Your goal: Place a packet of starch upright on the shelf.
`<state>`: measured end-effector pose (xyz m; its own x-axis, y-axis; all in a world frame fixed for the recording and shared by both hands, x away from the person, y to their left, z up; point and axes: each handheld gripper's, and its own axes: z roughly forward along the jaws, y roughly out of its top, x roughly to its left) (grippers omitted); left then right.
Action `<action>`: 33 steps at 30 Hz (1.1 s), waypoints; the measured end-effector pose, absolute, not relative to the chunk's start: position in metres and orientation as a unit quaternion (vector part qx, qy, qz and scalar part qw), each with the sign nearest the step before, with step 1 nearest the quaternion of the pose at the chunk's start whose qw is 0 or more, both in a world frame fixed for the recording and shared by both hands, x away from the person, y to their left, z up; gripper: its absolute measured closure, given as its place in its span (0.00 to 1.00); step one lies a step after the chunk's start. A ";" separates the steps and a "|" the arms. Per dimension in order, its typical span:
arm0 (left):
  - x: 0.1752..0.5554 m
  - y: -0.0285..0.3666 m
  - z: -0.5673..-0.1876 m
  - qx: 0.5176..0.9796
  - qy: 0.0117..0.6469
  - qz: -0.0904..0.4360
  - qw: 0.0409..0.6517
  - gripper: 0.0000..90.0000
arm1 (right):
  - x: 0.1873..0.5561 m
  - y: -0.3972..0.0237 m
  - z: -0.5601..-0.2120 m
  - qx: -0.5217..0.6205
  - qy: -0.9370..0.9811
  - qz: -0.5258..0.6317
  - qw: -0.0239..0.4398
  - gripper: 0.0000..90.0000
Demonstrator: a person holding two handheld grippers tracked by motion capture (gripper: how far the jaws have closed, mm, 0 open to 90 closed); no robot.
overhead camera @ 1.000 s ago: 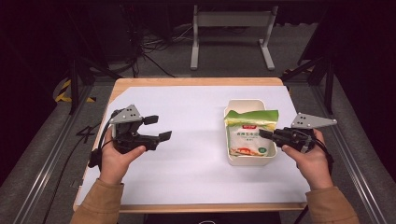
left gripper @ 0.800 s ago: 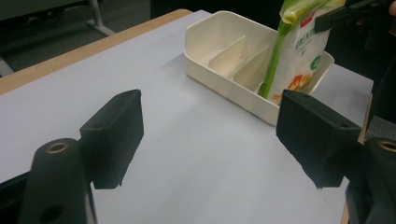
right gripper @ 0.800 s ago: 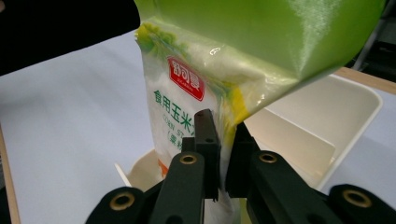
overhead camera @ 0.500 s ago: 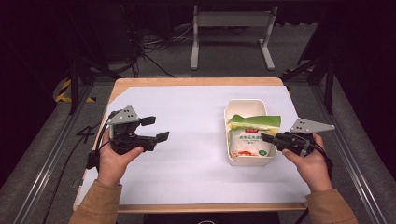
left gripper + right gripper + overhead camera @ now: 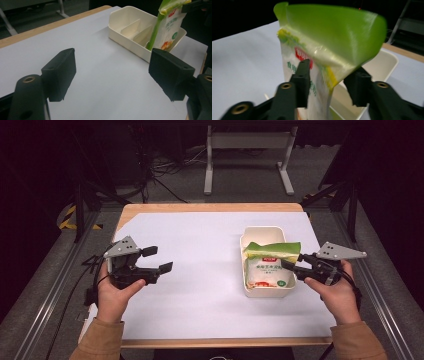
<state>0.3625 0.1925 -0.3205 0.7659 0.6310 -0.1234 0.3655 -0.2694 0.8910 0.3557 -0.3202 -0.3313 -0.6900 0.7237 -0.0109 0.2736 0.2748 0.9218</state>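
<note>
A green-topped bag (image 5: 270,265) with a white printed front stands in a cream divided box (image 5: 260,231) at the right of the white sheet. My right gripper (image 5: 286,265) is at the bag's right edge. Its jaws have just been opening, and in the right gripper view (image 5: 330,82) they stand apart with the bag (image 5: 332,32) loose between them. My left gripper (image 5: 160,260) hovers open over the sheet at the left, nothing between its jaws (image 5: 112,75). Beyond them I see the box (image 5: 125,20) and the upright bag (image 5: 170,25).
A white sheet (image 5: 200,270) covers most of the wooden table (image 5: 210,207). The box has inner dividers (image 5: 135,30) with free compartments at its far end. A metal stand (image 5: 247,160) is on the floor behind the table. Cables trail off the left edge.
The bag's green top has sunk a little toward the box. Both hands have stayed almost in place.
</note>
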 end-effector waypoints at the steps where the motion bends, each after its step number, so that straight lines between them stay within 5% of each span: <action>1: 0.361 0.195 -0.321 0.786 0.316 0.137 0.513 0.26 | 0.355 -0.321 -0.328 0.324 0.767 0.506 0.223 0.57; 15: 0.348 0.231 -0.331 0.769 0.350 0.166 0.508 0.27 | 0.345 -0.349 -0.302 0.337 0.741 0.520 0.256 0.44; 33: 0.359 0.268 -0.352 0.746 0.400 0.193 0.497 0.26 | 0.366 -0.400 -0.336 0.444 0.697 0.487 0.283 0.30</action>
